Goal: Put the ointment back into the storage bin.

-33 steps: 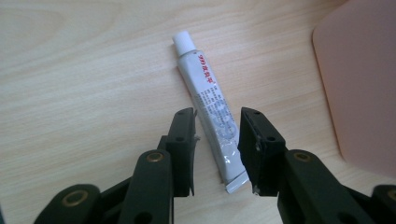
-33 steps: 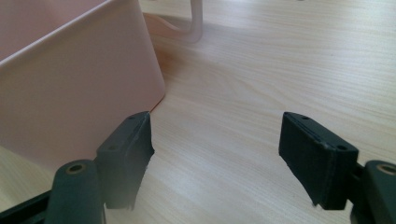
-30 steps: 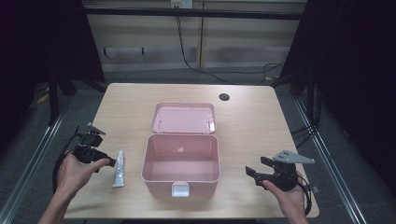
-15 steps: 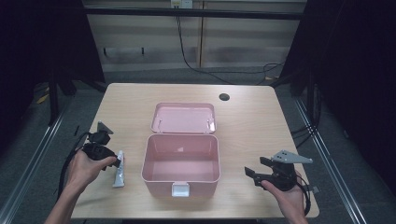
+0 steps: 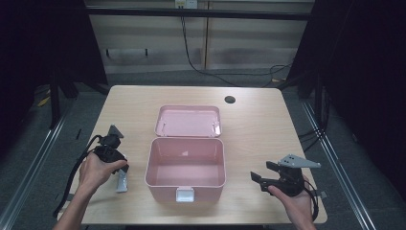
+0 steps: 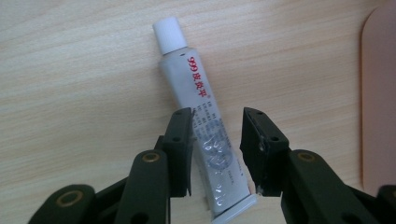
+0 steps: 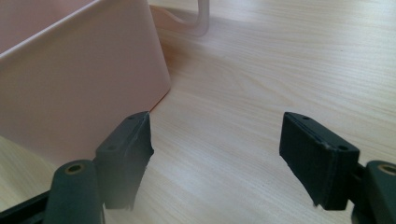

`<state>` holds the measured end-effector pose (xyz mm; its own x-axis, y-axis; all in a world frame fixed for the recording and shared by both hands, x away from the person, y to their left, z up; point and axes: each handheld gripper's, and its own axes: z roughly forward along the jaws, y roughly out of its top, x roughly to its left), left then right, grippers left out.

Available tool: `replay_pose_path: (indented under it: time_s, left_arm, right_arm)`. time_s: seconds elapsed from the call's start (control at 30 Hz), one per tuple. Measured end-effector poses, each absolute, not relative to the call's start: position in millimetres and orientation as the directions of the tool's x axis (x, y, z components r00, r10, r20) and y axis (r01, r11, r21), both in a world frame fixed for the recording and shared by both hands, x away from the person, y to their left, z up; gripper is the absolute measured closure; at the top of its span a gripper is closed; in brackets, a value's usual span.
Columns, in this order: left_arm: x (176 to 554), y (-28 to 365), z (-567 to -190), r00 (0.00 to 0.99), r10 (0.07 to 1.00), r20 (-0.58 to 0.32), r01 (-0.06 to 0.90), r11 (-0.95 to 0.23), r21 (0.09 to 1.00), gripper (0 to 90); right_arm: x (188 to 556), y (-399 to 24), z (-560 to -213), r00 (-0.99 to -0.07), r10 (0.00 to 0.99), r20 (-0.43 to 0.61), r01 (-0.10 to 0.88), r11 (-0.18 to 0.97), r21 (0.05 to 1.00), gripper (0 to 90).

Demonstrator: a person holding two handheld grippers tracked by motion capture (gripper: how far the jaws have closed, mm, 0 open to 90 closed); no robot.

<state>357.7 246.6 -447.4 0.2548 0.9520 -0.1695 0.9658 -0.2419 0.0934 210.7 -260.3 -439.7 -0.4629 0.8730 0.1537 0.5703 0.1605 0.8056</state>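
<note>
- The left gripper [image 6: 215, 144] hangs over a white tube [image 6: 201, 121] on the counter [image 5: 268, 129]; its jaws are partly open, one on each side of the tube's lower half.
- Whether the jaw pads touch the tube I cannot tell; in the left gripper view a thin strip of wood shows between tube and each jaw.
- The tube lies flat, white cap [image 6: 169, 33] pointing away from the jaws, crimped end between them; red and dark print runs along its body.
- From the high view, the left hand [image 5: 98, 167] holds that gripper [image 5: 119, 173] just left of the pink box [image 5: 186, 165], with the tube [image 5: 122, 182] beside the box's left wall.
- The right gripper [image 7: 217, 158] has its jaws wide open, holding nothing, over bare wood; the box wall [image 7: 79, 79] stands just beside its left jaw.
- In the high view the right gripper [image 5: 262, 175] sits in the right hand [image 5: 297, 201] near the counter's front right, apart from the box.
- Count: one tube, one box, two grippers.
- The box is open and looks empty, its lid [image 5: 187, 120] laid back flat behind it, a white latch [image 5: 185, 194] on its front.
- One dark round hole [image 5: 230, 99] marks the counter near the far edge.
</note>
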Motion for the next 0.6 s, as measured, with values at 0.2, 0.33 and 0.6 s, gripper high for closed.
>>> replay_pose_path:
  time_s: [0.2, 0.33, 0.6]
  left_arm:
    - [360, 248, -451, 0.241, 0.961, -0.138, 0.97, -0.231, 0.08, 63.0]
    - [360, 245, -458, 0.23, 0.964, -0.134, 0.972, -0.223, 0.071, 61.7]
    - [361, 241, -464, 0.262, 0.958, -0.117, 0.965, -0.256, 0.063, 67.1]
  right_arm:
    - [211, -260, -440, -0.472, 0.868, 0.156, 0.571, 0.166, 0.804, 25.3]
    - [211, -260, -440, -0.472, 0.867, 0.159, 0.573, 0.165, 0.802, 25.1]
    - [211, -259, -440, -0.474, 0.866, 0.161, 0.577, 0.167, 0.8, 24.8]
